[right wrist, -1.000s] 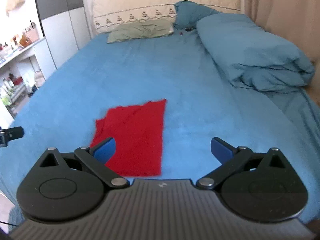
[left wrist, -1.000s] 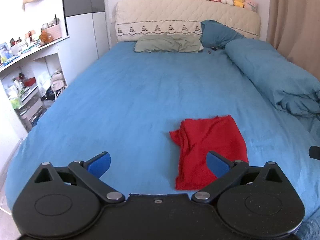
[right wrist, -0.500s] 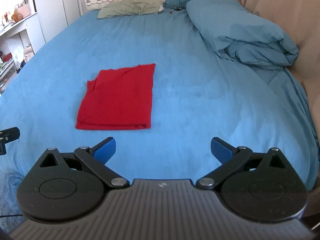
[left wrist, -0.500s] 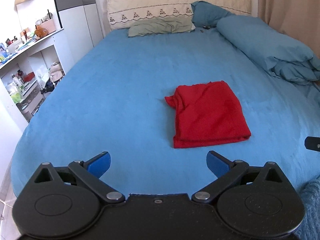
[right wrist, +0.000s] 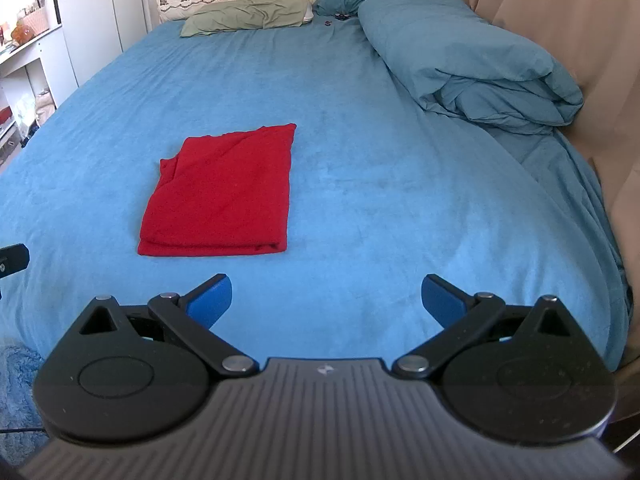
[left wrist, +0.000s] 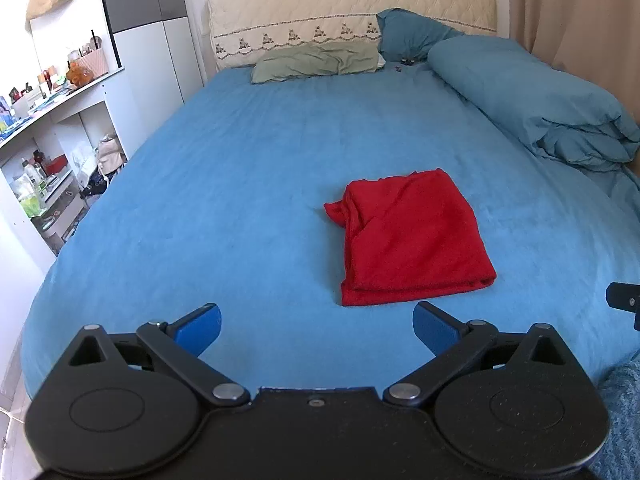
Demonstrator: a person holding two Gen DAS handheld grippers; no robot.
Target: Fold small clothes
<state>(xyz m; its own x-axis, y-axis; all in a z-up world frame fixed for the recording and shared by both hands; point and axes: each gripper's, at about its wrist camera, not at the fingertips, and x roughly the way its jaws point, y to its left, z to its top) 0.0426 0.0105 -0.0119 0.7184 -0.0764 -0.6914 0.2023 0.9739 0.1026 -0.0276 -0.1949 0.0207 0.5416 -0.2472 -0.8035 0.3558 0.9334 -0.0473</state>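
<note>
A red garment [left wrist: 408,236] lies folded into a rough rectangle on the blue bed sheet [left wrist: 240,200], with a bunched corner at its far left. It also shows in the right wrist view [right wrist: 224,196]. My left gripper [left wrist: 316,326] is open and empty, near the bed's foot, short of the garment's near edge. My right gripper [right wrist: 326,298] is open and empty, also back from the garment, which lies ahead to its left. Neither gripper touches the cloth.
A rolled blue duvet [left wrist: 532,100] lies along the right side. A green pillow [left wrist: 316,60] and blue pillow [left wrist: 412,36] sit at the headboard. White shelves [left wrist: 44,152] with clutter stand left. A curtain [right wrist: 560,20] hangs right.
Both grippers have pulled back toward the foot of the bed, away from the red garment, which now lies farther ahead. The garment stays folded in place.
</note>
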